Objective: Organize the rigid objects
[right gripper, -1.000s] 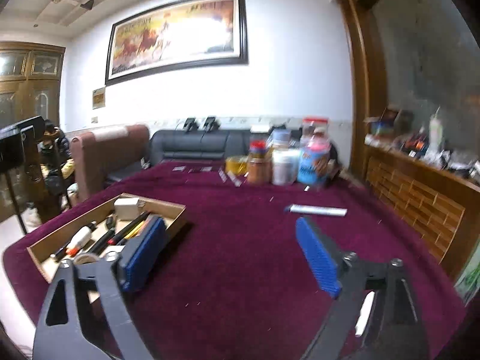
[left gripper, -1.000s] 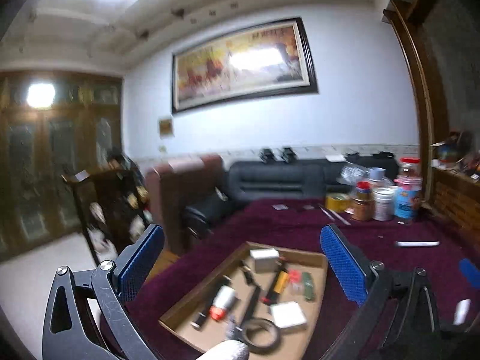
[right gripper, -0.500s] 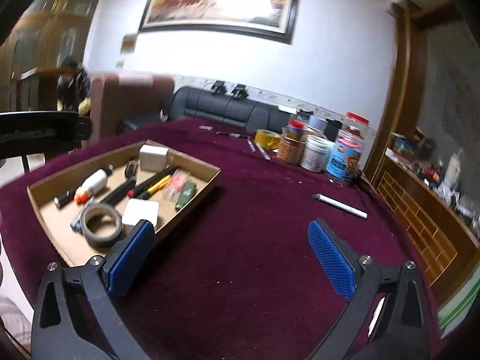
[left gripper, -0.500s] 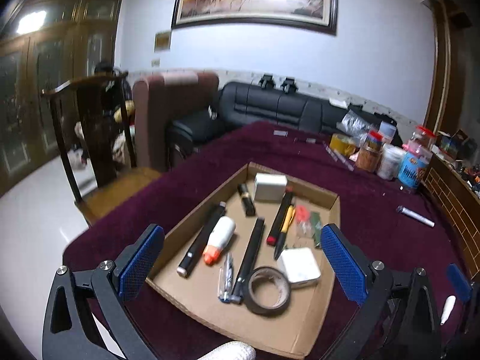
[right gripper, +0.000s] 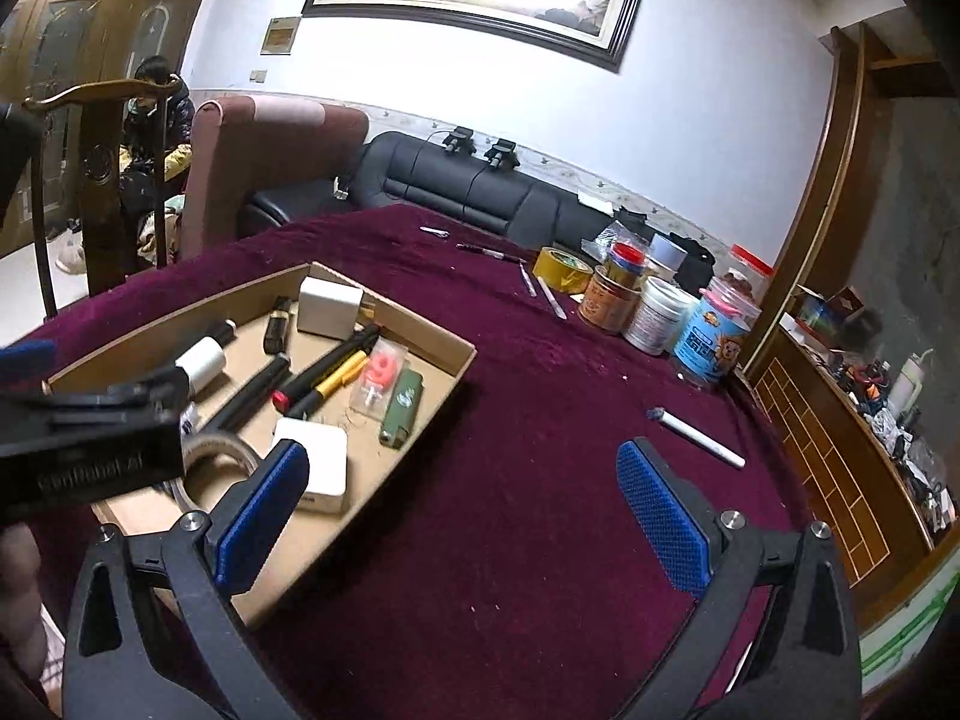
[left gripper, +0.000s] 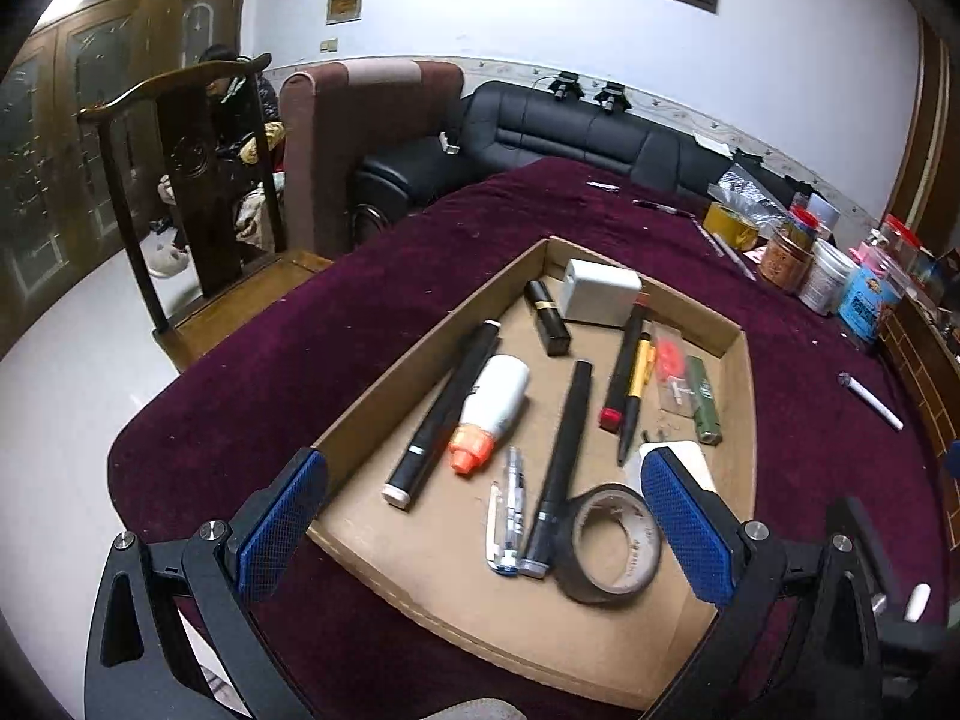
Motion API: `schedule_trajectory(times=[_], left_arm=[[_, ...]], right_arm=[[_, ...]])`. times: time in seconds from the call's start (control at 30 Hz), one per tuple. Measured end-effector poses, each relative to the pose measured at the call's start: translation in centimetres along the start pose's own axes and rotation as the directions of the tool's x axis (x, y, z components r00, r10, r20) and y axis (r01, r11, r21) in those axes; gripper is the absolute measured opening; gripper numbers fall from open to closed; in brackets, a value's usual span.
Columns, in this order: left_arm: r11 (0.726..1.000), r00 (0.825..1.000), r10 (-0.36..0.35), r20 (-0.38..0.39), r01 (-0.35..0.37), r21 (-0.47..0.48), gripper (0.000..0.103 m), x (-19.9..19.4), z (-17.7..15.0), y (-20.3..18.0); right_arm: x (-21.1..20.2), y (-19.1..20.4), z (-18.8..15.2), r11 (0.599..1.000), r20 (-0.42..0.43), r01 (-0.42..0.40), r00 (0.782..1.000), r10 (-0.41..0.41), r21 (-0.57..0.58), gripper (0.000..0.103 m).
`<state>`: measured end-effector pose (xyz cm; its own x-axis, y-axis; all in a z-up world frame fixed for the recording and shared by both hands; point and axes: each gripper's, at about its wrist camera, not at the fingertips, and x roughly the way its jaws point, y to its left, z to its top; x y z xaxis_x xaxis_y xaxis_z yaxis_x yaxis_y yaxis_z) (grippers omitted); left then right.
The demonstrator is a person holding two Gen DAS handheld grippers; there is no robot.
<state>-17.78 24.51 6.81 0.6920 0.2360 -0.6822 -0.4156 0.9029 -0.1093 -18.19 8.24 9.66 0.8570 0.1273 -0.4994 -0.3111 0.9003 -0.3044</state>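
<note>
On the tabletop [left gripper: 372, 324], under a dark red cloth, a flat cardboard box [left gripper: 737, 396] is sitting with many small things lying in it. A white block [left gripper: 600, 291] is resting at the far end, with a short black tube [left gripper: 546, 318] just beside it. A long black pen [left gripper: 447, 414] and a white bottle [left gripper: 495, 399] with an orange cap are lying side by side. Another black pen [left gripper: 564, 456] is touching a roll of tape [left gripper: 615, 546] near the front. A clear pen [left gripper: 509, 510] is lying just beside that black pen. A green lighter [left gripper: 703, 399] is sitting on the far side of the box.

The left hand-held gripper [left gripper: 480, 531] is hanging over the near end of the box. Its jaws are standing wide and holding nothing.

The right hand-held gripper [right gripper: 462, 516] is hanging over the bare cloth, just beside the box [right gripper: 447, 360]. Its jaws are standing wide too, with nothing between them.

A white stick [right gripper: 699, 435] is lying alone on the cloth, well apart from the box. Some jars [right gripper: 654, 315] and a yellow tape roll [right gripper: 561, 270] are standing at the far edge.
</note>
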Motion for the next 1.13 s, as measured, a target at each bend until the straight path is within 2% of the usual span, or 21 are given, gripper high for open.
schedule_trajectory(times=[0.33, 1.13], left_arm=[[1.0, 0.999, -0.014, -0.041, 0.014, -0.002, 0.102, 0.9, 0.3, 0.3], [0.998, 0.997, 0.004, -0.081, 0.001, 0.058, 0.102, 1.0, 0.5, -1.3]], right_arm=[[0.5, 1.3, 0.2, 1.0, -0.021, -0.02, 1.0, 0.019, -0.022, 0.103], [0.7, -0.5, -0.3, 0.999, -0.027, -0.036, 0.999, 0.037, 0.032, 0.103]])
